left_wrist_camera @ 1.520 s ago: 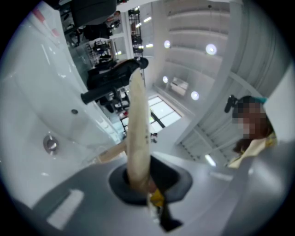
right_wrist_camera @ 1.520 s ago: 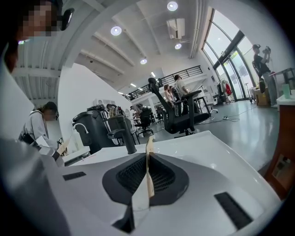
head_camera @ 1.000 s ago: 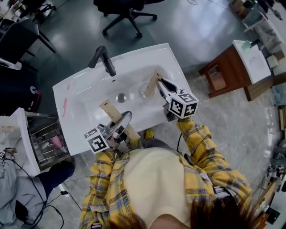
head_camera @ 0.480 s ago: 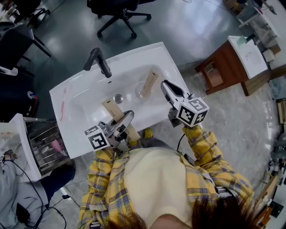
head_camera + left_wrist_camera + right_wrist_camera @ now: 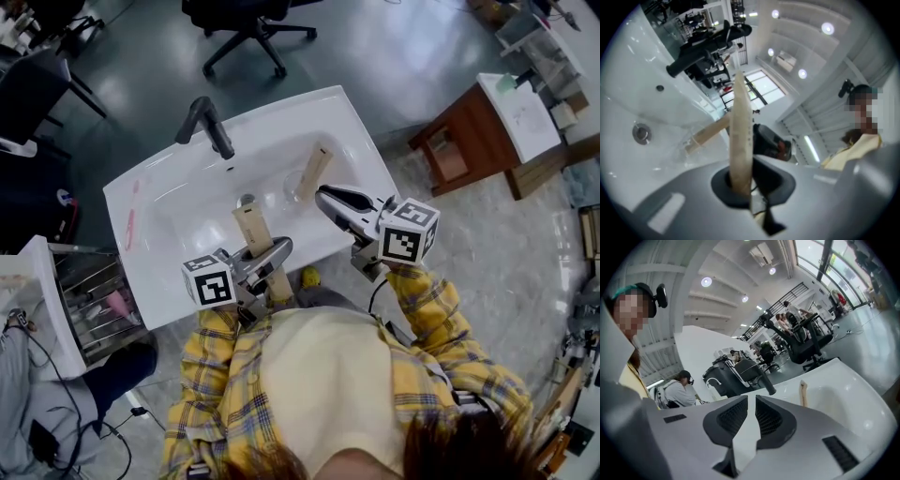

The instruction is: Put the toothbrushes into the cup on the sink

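Note:
On the white sink (image 5: pixel 356 141), a clear cup (image 5: pixel 293 190) holds one tan toothbrush box (image 5: pixel 315 169) leaning to the right. My left gripper (image 5: pixel 281 249) is shut on a second tan toothbrush box (image 5: pixel 252 225), which stands up over the basin's front, left of the cup. In the left gripper view that box (image 5: pixel 740 126) rises straight from the jaws (image 5: pixel 740 187), with the cup (image 5: pixel 689 145) behind it. My right gripper (image 5: pixel 325 195) hovers just right of the cup, open by a narrow gap with nothing in it (image 5: pixel 751 420). A pink toothbrush (image 5: pixel 130 225) lies on the sink's left rim.
A dark faucet (image 5: pixel 208 127) stands at the back of the basin and a drain (image 5: pixel 246 200) sits mid-basin. A wire rack (image 5: pixel 94 300) is left of the sink, a wooden side table (image 5: pixel 469 141) to the right, and an office chair (image 5: pixel 244 28) behind.
My right gripper has let go of the box in the cup, pulled back toward the front and turned left. My left gripper has carried its box right, toward the cup.

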`<act>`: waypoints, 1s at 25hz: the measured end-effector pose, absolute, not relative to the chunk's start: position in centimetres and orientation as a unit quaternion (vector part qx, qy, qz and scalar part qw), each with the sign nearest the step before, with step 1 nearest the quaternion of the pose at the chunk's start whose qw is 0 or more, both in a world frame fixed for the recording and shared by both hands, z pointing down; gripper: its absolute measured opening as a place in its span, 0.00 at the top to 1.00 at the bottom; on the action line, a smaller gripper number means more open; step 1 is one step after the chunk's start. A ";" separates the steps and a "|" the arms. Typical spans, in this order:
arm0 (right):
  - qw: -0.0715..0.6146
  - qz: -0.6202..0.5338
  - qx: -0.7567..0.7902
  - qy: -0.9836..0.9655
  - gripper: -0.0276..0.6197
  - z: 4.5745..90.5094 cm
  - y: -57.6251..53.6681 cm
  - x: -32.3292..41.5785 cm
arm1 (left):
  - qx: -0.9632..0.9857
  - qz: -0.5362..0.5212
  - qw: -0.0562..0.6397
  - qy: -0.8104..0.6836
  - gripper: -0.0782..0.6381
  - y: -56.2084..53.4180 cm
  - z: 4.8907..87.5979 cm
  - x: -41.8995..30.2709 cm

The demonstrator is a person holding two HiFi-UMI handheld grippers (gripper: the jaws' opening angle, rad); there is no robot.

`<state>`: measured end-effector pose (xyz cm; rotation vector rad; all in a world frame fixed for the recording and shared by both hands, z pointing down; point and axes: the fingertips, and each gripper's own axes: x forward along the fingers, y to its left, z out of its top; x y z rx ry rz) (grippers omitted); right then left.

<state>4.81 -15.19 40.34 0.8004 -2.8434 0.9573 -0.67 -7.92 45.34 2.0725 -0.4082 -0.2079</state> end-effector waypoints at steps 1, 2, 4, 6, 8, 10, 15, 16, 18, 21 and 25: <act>0.016 0.322 0.243 -0.915 0.93 40.2 -14.9 4.3 | 0.854 -0.075 0.488 -0.163 0.90 -7.7 45.5 -0.4; 0.013 0.334 0.231 -0.914 0.93 40.1 -14.6 3.8 | 0.855 -0.066 0.489 -0.158 0.90 -7.4 45.6 -0.2; 0.009 0.354 0.211 -0.911 0.93 40.1 -14.1 3.0 | 0.855 -0.055 0.494 -0.146 0.90 -6.9 45.6 0.2; 0.012 0.369 0.191 -0.909 0.93 40.4 -13.6 2.1 | 0.856 -0.049 0.498 -0.133 0.90 -6.5 45.5 0.5; 0.020 0.380 0.171 -0.909 0.93 40.8 -12.9 1.2 | 0.856 -0.044 0.499 -0.123 0.90 -6.2 45.5 0.6; 0.030 0.391 0.148 -0.908 0.90 41.1 -12.0 0.2 | 0.858 -0.037 0.499 -0.117 0.90 -6.0 45.6 0.8; 0.046 0.411 0.098 -0.905 0.81 41.7 -10.1 -1.6 | 0.863 -0.018 0.495 -0.099 0.90 -5.2 45.6 1.3; 0.047 0.415 0.091 -0.904 0.81 41.8 -9.8 -1.9 | 0.864 -0.014 0.494 -0.096 0.90 -5.0 45.6 1.3; 0.051 0.426 0.077 -0.900 0.81 42.0 -9.4 -2.4 | 0.866 -0.008 0.492 -0.090 0.90 -4.8 45.6 1.5; 0.066 0.432 0.059 -0.898 0.81 42.4 -8.6 -3.2 | 0.868 0.000 0.491 -0.079 0.90 -4.3 45.6 1.8; 0.084 0.437 0.040 -0.895 0.81 42.9 -7.8 -3.8 | 0.869 0.012 0.490 -0.062 0.90 -3.6 45.7 2.1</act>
